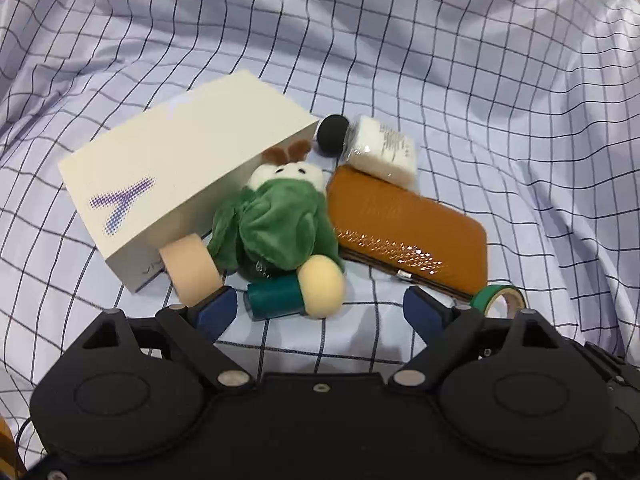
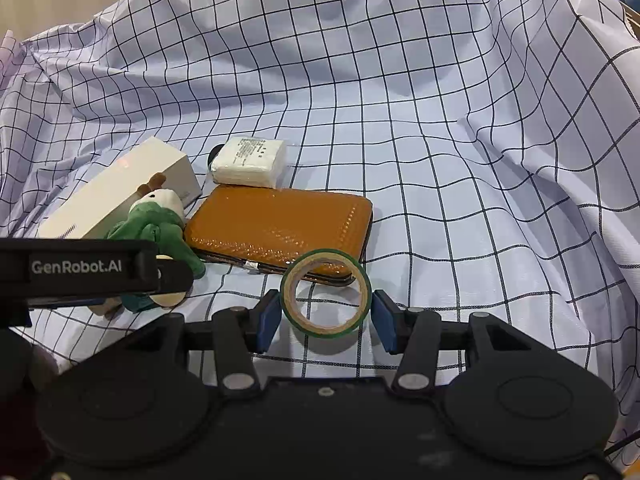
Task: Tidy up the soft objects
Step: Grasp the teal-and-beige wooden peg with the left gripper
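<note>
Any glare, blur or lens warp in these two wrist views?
Left wrist: speckled glare on the glossy orange-brown wallet; fisheye bends the lines of the checked blue-white cloth; focus sharp. Right wrist: same wallet shines softly; grid curves toward the edges; no motion blur.

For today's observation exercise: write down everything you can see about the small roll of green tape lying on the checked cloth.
The small roll of green tape has a green outer band and a tan cardboard core with an open centre through which the blue-and-white checked cloth shows. It lies tilted, its far edge resting against the near edge of the orange-brown textured wallet. It sits between the blue pads of the right gripper, which flank it closely; whether they press it is unclear.
</note>
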`<state>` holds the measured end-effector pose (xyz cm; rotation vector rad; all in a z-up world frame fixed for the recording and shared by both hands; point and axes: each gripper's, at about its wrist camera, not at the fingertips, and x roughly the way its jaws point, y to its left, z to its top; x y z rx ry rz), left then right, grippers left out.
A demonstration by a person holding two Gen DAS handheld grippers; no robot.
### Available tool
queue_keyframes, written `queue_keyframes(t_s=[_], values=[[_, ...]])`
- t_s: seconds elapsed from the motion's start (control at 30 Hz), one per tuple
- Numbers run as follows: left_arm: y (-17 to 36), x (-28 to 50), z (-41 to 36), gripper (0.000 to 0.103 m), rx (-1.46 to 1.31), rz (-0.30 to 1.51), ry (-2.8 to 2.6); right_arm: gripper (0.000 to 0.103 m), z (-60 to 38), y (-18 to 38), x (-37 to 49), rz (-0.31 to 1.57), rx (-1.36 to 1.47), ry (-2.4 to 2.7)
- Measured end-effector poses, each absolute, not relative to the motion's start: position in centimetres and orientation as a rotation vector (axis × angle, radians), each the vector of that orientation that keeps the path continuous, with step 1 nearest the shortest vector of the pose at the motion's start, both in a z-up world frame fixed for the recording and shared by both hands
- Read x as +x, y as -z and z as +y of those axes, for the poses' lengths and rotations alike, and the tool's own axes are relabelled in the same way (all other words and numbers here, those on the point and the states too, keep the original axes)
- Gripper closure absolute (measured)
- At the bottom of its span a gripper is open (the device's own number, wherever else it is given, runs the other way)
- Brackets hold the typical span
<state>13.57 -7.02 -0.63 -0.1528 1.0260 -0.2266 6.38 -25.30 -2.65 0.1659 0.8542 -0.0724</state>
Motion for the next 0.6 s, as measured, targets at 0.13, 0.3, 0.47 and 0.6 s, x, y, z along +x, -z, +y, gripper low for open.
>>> queue_keyframes(t_s=[0.13, 0.3, 0.47, 0.6], values=[[1.4, 14.0, -7.2, 0.017, -0.147, 1.054, 0.222, 0.054, -25.4, 2.6, 6.4, 0.852, 0.17, 0.068], [1.7, 14.1, -7.5, 0.017, -0.146, 1.039, 0.221, 0.054, -25.4, 2.7, 6.3, 0.852, 0.171, 0.065], [2.2, 14.6, -7.6, 0.017, -0.148, 1.051, 0.204, 0.054, -25.6, 2.8, 6.2, 0.852, 0.176, 0.068], [3.0, 15.2, -7.4, 0.022, -0.185, 1.088, 0.196, 0.054, -25.8, 2.8, 6.1, 0.85, 0.179, 0.069]])
